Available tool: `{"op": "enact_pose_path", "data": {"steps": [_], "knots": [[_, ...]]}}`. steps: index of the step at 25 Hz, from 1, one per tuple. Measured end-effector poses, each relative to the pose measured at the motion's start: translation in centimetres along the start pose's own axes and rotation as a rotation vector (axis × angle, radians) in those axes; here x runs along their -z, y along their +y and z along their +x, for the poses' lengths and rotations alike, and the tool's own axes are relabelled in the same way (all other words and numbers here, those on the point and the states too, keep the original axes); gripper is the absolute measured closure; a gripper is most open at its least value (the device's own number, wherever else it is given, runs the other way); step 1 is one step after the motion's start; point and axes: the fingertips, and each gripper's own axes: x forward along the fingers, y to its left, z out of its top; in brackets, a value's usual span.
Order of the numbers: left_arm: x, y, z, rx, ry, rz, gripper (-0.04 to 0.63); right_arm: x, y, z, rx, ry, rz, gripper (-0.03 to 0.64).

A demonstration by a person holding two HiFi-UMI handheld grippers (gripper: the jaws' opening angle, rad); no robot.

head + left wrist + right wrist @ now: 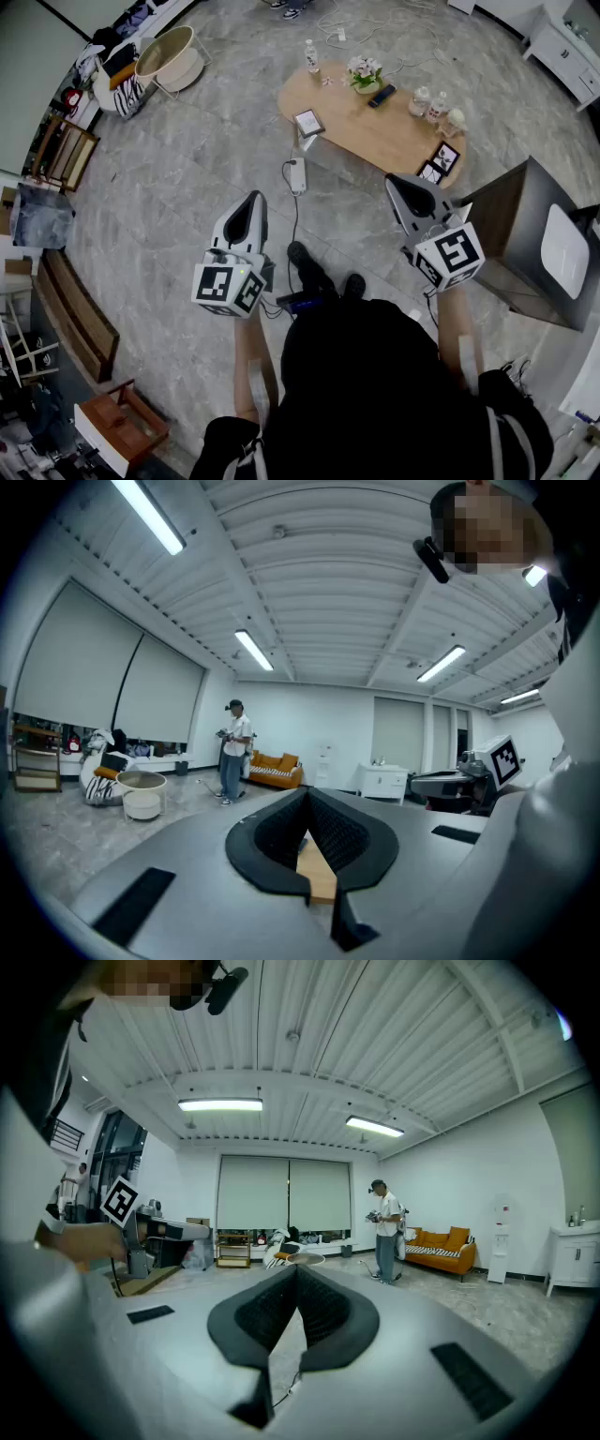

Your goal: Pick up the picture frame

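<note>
Across the floor in the head view stands an oval wooden table [375,131]. One picture frame [307,122] is propped at its left edge, and two dark picture frames [445,157] stand at its near right end. My left gripper [251,202] is held level over the floor, well short of the table, shut and empty. My right gripper [405,185] hangs just short of the two dark frames, also shut with nothing in it. In the left gripper view the left gripper [307,803] has its pads together; the right gripper [295,1279] looks the same in its own view.
Bottles [311,56], a flower pot [364,73] and a dark remote [381,96] share the table. A power strip [297,174] with its cable lies on the floor. A dark cabinet [520,230] stands at right. Another person [232,752] stands near an orange sofa [441,1246].
</note>
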Motion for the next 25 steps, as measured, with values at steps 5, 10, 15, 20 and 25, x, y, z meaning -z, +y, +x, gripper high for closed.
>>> {"op": "enact_pose_path", "data": {"steps": [5, 10, 15, 20, 25], "knots": [[0.5, -0.7, 0.3, 0.011, 0.016, -0.011, 0.583, 0.0, 0.5, -0.1, -0.006, -0.008, 0.016, 0.604], [0.8, -1.7, 0.0, 0.018, 0.025, -0.002, 0.583, 0.1, 0.7, -1.0, -0.006, -0.012, 0.038, 0.604], [1.3, -2.1, 0.2, 0.014, 0.028, 0.016, 0.583, 1.2, 0.5, -0.9, 0.012, 0.011, 0.027, 0.604], [2.1, -1.2, 0.9, 0.017, 0.055, 0.021, 0.583, 2.3, 0.3, 0.2, 0.009, 0.045, 0.027, 0.604], [3.0, 0.6, 2.3, 0.034, 0.080, 0.021, 0.583, 3.2, -0.1, 2.0, 0.016, 0.056, 0.056, 0.603]]}}
